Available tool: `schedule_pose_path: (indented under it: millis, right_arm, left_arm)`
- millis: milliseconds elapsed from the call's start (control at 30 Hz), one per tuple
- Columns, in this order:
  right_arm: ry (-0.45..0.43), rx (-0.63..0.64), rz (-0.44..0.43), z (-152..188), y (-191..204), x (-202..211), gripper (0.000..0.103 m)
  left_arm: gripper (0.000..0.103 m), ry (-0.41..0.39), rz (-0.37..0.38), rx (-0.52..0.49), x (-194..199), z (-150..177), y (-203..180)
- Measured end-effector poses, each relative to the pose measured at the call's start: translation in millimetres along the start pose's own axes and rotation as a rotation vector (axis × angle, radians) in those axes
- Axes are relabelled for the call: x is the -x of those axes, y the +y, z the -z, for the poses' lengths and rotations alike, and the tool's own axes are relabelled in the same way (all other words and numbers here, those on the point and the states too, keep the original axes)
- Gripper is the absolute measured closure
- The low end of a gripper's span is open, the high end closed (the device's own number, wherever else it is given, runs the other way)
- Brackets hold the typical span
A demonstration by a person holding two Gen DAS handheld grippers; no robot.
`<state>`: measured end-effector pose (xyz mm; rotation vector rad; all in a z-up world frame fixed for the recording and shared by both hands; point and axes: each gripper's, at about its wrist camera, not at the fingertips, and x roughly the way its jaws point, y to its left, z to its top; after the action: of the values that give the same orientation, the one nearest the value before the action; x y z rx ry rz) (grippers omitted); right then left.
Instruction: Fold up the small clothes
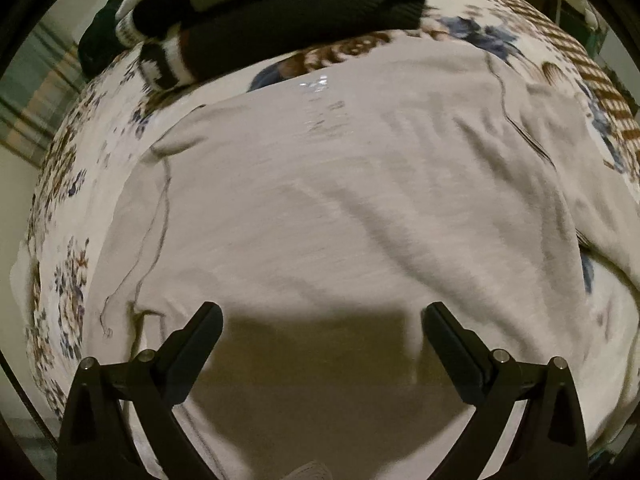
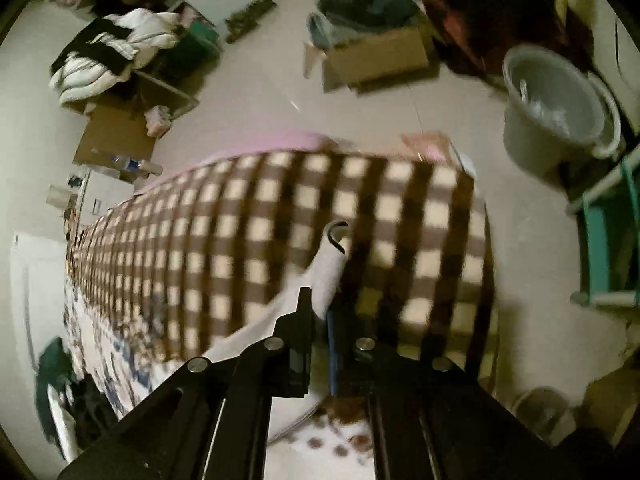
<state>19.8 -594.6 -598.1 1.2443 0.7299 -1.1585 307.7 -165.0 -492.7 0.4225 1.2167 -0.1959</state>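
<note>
White garment [image 1: 340,200] lies spread across the bed [image 1: 80,208]. Left gripper [image 1: 322,316] is spread wide above it; right gripper [image 2: 320,304] is clamped on its corner. Grey bucket [image 2: 516,120] contents unclear; cardboard box [image 2: 376,56] holds clothes.

Folded dark clothes [image 1: 280,20] crowd the bed's [image 1: 72,184] far end.

Dim warm indoor light; motion blur throughout; fisheye bulge, black vignette all round; claw shadow at 6 o'clock.
</note>
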Motion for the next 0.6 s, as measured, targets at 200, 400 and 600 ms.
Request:
schedule_pose_path:
  millis: [200,400,600]
  right_arm:
    - [-0.069,0.275,-0.049,48,102,54,0.097]
    - [0.014,0.667,-0.209,188,244,75,0.097]
    - [0.141,0.988,-0.279,375,328,36,0.097]
  left_arm:
    - [0.0,0.015,0.012,0.135,6,10,47]
    - [0.0,0.019,-0.028,0.288,15,32,113]
    - [0.0,0.047,-0.088,0.44,9,66,186]
